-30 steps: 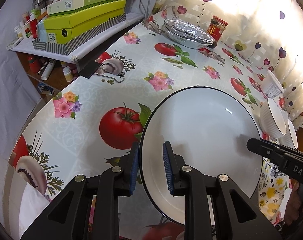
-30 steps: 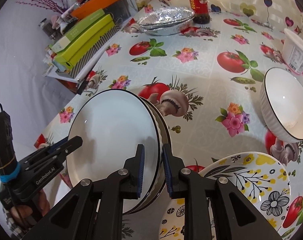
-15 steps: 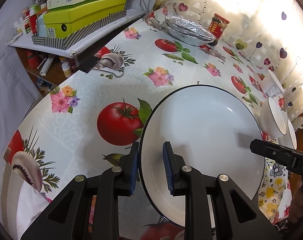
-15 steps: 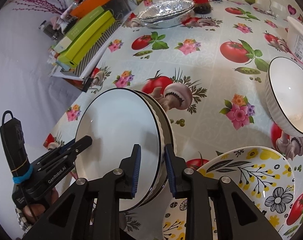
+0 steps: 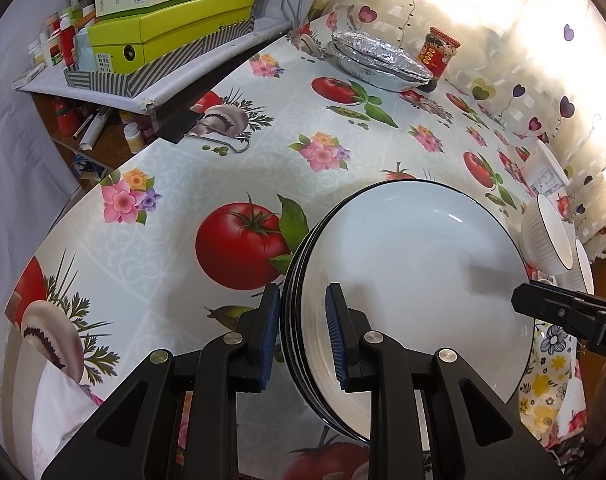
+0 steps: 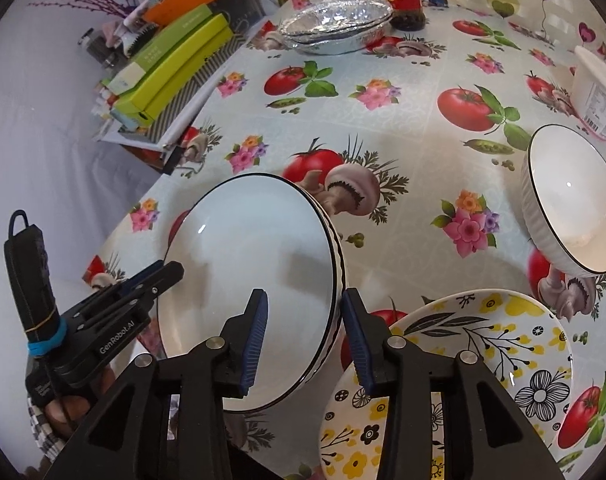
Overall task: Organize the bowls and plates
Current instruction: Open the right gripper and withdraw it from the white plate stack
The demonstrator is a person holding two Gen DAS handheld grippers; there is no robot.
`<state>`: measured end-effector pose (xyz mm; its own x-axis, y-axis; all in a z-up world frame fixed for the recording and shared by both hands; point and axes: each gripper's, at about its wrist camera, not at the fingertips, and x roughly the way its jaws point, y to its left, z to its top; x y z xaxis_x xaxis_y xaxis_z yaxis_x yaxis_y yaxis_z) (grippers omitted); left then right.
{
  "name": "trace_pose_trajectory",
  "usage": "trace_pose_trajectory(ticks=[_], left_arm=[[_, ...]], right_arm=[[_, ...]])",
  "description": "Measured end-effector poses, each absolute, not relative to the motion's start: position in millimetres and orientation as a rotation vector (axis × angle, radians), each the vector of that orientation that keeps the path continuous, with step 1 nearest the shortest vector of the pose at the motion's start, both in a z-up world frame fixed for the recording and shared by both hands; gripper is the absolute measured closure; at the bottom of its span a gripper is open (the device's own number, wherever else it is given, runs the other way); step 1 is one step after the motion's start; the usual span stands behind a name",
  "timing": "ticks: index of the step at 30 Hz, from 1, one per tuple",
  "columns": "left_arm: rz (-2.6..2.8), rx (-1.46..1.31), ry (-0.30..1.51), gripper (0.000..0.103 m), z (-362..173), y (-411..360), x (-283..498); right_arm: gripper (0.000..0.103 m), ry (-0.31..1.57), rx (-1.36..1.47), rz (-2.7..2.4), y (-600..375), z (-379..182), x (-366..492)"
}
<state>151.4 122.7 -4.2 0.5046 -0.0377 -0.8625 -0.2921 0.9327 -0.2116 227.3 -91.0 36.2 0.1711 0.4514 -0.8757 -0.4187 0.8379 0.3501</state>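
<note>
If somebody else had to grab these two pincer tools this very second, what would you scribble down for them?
Left gripper: open, fingers astride the near rim of the stack of white plates, not clamped.
Right gripper: open, astride the stack's opposite rim.
Things: the stack rests on the table. The floral plate lies on the right gripper's side; a ribbed white bowl stands beyond it, with a second white dish behind.
Done: white plates stacked.
Left: probably back both grippers off, then deal with the floral plate and bowls.
</note>
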Motion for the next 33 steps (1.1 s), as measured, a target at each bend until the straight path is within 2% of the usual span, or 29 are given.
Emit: trace_pose_trajectory(ticks=[13, 21, 28, 33], left_arm=[[0.139, -0.37, 1.027, 0.08, -4, 125, 150], [0.111, -0.369, 1.012, 0.08, 0, 124, 147], [0.097, -0.372, 0.997, 0.08, 5, 124, 143], [0.09, -0.375, 0.987, 0.08, 7, 125, 141]], right_arm=[[0.065, 1.065, -0.023, 0.583, -90, 60, 205], [0.094, 1.054, -0.028, 0.591, -84, 48, 201], [0.096, 1.063, -0.042, 0.581, -80, 39, 198], [0.096, 0.969, -0.024, 0.544, -91, 50, 193]])
